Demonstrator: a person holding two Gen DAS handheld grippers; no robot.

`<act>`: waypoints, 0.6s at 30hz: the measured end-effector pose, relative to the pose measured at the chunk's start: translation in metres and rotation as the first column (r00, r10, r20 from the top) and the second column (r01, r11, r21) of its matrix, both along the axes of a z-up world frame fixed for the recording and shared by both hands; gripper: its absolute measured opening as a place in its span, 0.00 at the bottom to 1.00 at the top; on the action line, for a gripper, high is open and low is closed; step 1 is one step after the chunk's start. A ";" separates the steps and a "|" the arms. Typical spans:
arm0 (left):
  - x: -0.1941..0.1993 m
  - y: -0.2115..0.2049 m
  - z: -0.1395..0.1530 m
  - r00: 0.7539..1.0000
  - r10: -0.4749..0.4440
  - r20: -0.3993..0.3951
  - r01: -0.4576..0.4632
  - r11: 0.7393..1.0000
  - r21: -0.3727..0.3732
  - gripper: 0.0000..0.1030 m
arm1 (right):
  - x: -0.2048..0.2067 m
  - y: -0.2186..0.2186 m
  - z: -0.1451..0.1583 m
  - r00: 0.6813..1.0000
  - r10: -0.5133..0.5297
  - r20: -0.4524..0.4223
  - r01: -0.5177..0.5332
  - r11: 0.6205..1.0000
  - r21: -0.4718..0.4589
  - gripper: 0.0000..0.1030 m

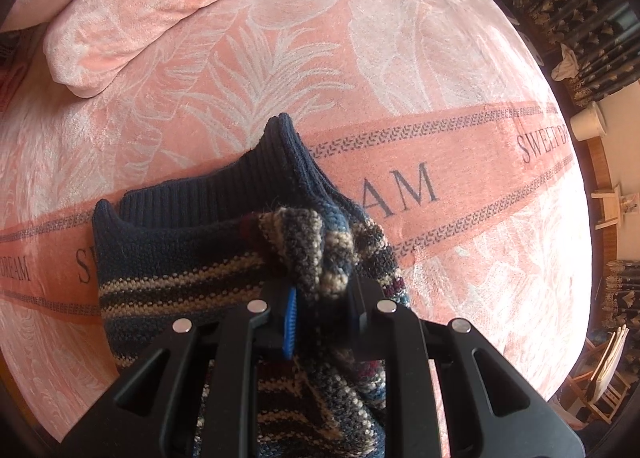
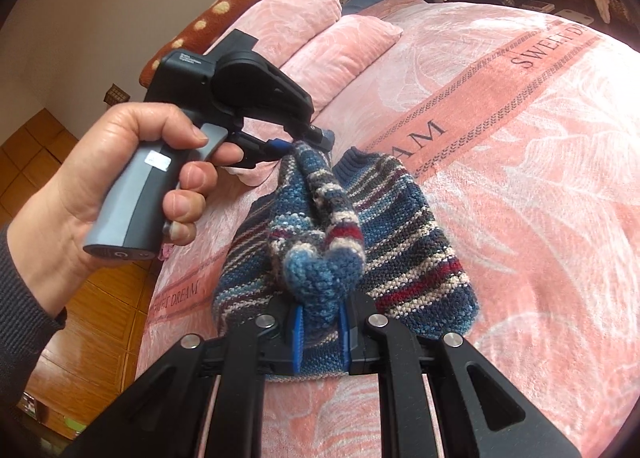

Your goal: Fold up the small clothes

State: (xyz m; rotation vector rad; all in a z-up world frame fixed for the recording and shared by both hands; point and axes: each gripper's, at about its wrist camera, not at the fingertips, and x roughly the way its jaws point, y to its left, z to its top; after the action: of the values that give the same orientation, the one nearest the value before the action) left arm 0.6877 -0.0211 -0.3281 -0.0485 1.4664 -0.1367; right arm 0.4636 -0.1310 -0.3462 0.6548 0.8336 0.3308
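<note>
A small striped knitted sweater (image 1: 180,258) in navy, cream and maroon lies on a pink bedspread (image 1: 360,58), its ribbed navy hem pointing away. My left gripper (image 1: 320,314) is shut on a bunched fold of the knit, lifted off the bed. In the right wrist view the same sweater (image 2: 404,242) spreads over the bedspread (image 2: 520,178). My right gripper (image 2: 320,334) is shut on another bunched fold, blue pads pressing each side. The left gripper (image 2: 308,138), held by a person's hand (image 2: 120,162), pinches the far end of the raised fold.
Pink pillows (image 2: 336,54) and a red dotted roll (image 2: 224,6) lie at the head of the bed. A wooden floor (image 2: 92,318) runs along the left edge. Dark patterned curtains (image 1: 592,30), a white bucket (image 1: 588,120) and wooden stools (image 1: 608,206) stand beyond the far side.
</note>
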 end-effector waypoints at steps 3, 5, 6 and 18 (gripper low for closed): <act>-0.003 -0.008 -0.005 1.000 0.000 0.006 -0.001 1.000 0.030 0.17 | -0.006 -0.005 -0.007 1.000 -0.006 -0.019 0.006 1.000 -0.001 0.13; -0.004 -0.013 -0.008 1.000 0.006 0.011 -0.006 0.999 0.044 0.17 | -0.008 -0.009 -0.011 1.000 -0.012 -0.028 0.012 1.000 0.012 0.13; -0.004 -0.015 -0.009 1.000 0.005 0.016 -0.006 0.998 0.056 0.17 | -0.008 -0.011 -0.013 0.999 -0.013 -0.032 0.013 1.000 0.020 0.13; -0.011 -0.042 -0.023 0.998 0.015 0.059 -0.025 0.985 0.173 0.18 | -0.010 -0.029 -0.032 0.997 -0.001 -0.073 0.009 0.994 0.107 0.13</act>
State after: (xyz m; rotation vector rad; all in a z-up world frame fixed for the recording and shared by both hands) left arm 0.6762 -0.0630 -0.3513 0.0824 1.4148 0.0065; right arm 0.4537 -0.1604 -0.3784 0.7729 0.8880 0.3509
